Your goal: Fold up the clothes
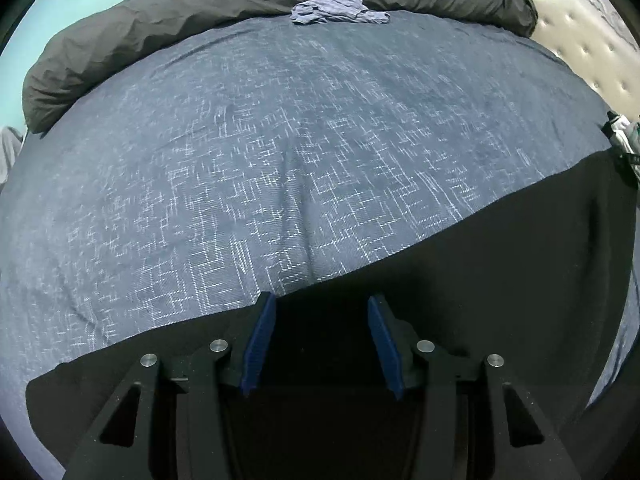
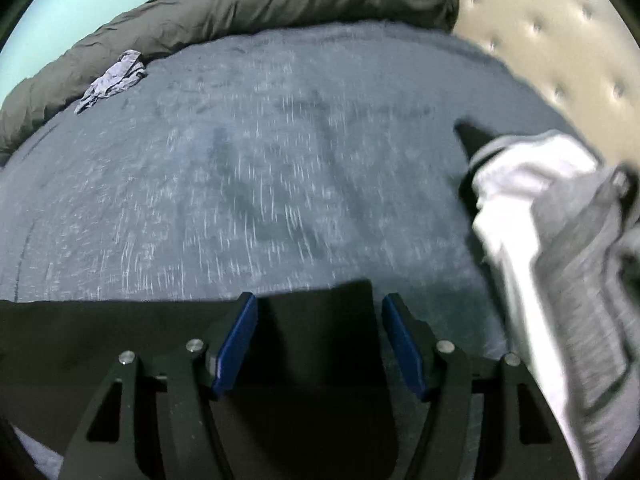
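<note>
no readable text, labels or numbers

Matt black cloth garment (image 1: 480, 280), woven blue bedspread (image 1: 280, 140), crumpled grey duvet (image 1: 200, 12), tufted headboard (image 2: 560, 40)

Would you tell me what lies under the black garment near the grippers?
The black garment lies flat on the blue patterned bedspread, which shows beyond its far edge. Anything beneath the cloth itself is covered and cannot be seen.
</note>
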